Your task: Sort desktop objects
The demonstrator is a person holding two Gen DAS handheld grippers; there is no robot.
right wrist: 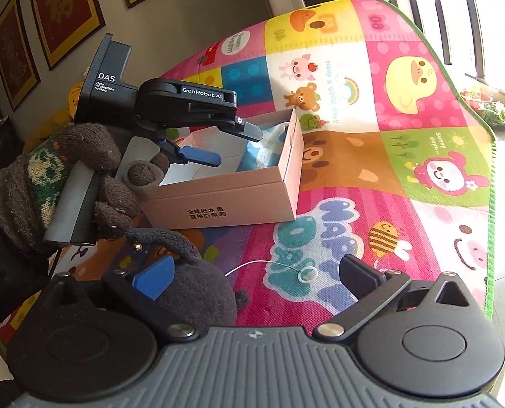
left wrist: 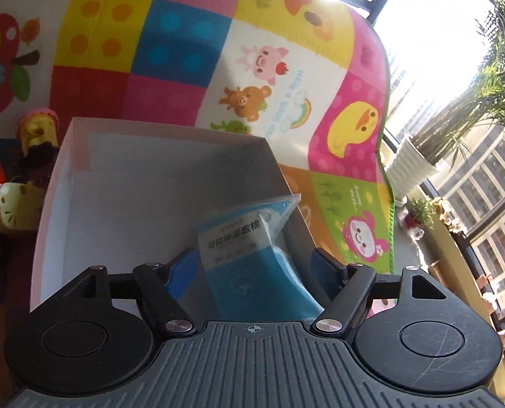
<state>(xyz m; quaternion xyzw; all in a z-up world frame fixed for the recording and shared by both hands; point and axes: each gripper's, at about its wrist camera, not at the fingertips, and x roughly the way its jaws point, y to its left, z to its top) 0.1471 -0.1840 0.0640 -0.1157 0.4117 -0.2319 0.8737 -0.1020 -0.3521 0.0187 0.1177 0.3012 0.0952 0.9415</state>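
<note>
box (left wrist: 143, 204): open cardboard carton, no lid on it, white inside, pinkish-tan outside with dark printed characters on the long side wall (seen in right wrist view (right wrist: 225, 200)). Sits on the play mat (left wrist: 286, 68), left of its middle in the right wrist view.
packet (left wrist: 249, 258): clear plastic bag with blue contents and a white label with dark print. Lies inside the box, leaning against the right-hand wall, top corner poking just above the rim. In the right wrist view only a pale blue crumpled bit shows over the rim (right wrist: 269, 142).
left gripper (left wrist: 252, 265): over the box, pointing down into it. Jaws partly apart, packet sits between the blue pads (left wrist: 181, 268), but neither pad is pressing on it. Not held.
left gripper, side on (right wrist: 233, 146): gap between both fingers visible above the box; held by a hand (right wrist: 48, 187) in a brown knit glove with a green pattern.
right gripper (right wrist: 259, 275): jaws spread wide, nothing gripped. Low over the mat, well short of the box.
dark plush thing (right wrist: 198, 282): grey-brown knit, with a loop handle, just beside the right gripper's left finger, partly behind it. Contact: cannot tell.
white string with ring (right wrist: 307, 273): lies on the mat between the right gripper's fingers.
figurines (left wrist: 11, 190): small toys left of the box, outside it.
mat: cartoon animal squares, bright colours, green edge.
</note>
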